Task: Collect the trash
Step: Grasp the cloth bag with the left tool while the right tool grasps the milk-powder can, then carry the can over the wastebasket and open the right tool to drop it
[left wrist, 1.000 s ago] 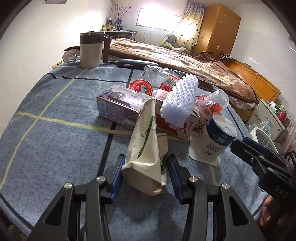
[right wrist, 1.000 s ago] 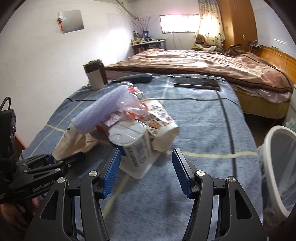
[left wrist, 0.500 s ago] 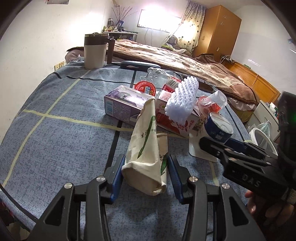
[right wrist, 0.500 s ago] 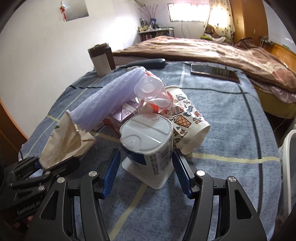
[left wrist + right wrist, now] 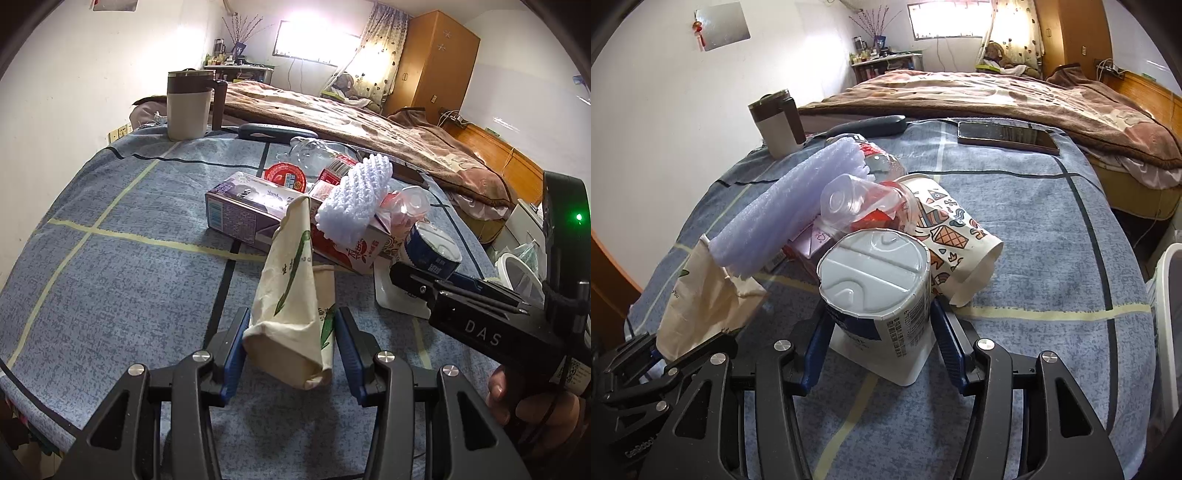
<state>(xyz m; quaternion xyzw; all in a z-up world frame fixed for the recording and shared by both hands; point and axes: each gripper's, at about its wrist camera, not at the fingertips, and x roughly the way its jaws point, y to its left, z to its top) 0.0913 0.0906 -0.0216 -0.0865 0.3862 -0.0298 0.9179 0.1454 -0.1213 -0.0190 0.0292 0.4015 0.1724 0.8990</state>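
Blue-padded fingers of my left claw (image 5: 290,341) are sitting spread on either side of the cream paper bag (image 5: 291,295), not squeezing it yet. My right claw (image 5: 877,339) is likewise gaping around the white yogurt tub (image 5: 875,284), just right of the bag. Behind the bag, a foam roll (image 5: 790,214), red carton (image 5: 347,247) and patterned cup (image 5: 953,232) are piling up on the desk (image 5: 110,258).

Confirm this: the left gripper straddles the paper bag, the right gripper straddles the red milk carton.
Not quite. The right gripper straddles the blue-and-white yogurt tub, as the right wrist view shows; the red milk carton lies back in the pile. The left gripper does straddle the paper bag.
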